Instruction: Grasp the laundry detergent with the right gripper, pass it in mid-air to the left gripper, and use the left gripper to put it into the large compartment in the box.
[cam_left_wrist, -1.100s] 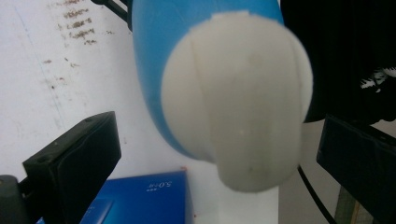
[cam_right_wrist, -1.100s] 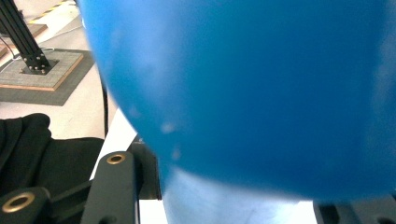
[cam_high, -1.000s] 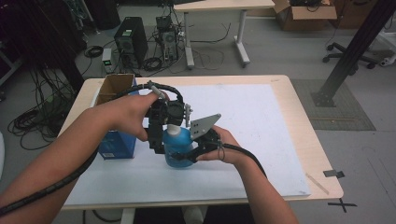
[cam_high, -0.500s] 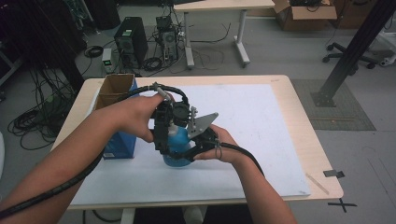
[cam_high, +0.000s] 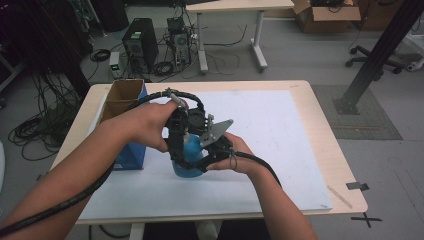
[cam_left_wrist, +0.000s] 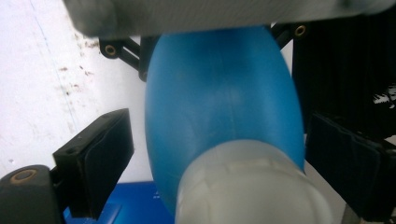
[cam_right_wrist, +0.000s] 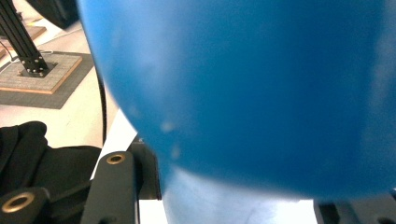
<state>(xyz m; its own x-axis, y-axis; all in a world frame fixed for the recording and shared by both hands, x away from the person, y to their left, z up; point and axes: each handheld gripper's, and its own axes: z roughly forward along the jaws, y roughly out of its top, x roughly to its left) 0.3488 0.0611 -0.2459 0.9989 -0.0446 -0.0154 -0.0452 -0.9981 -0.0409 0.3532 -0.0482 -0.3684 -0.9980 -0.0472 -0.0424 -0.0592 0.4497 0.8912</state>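
Observation:
A blue plastic bottle (cam_high: 186, 171) with a whitish cap stands on the white sheet near the table's middle. My right gripper (cam_high: 197, 161) comes in from the right and is shut on the bottle's body, which looms blue (cam_right_wrist: 243, 93) between its jaws. My left gripper (cam_high: 179, 147) reaches down from above over the bottle's top. In the left gripper view the cap (cam_left_wrist: 252, 191) and the bottle's shoulder (cam_left_wrist: 219, 107) lie between its pads. Its jaws have just been closing, but a gap still shows beside the left pad (cam_left_wrist: 105, 163).
An open cardboard box (cam_high: 122, 97) with a blue side stands at the table's left. The white sheet (cam_high: 270, 125) covers most of the wooden tabletop (cam_high: 340, 165). Computers, cables, a desk and a black post stand on the floor beyond.
The left gripper has sunk a little over the bottle's top and hides more of it. The right hand and the bottle have kept still.

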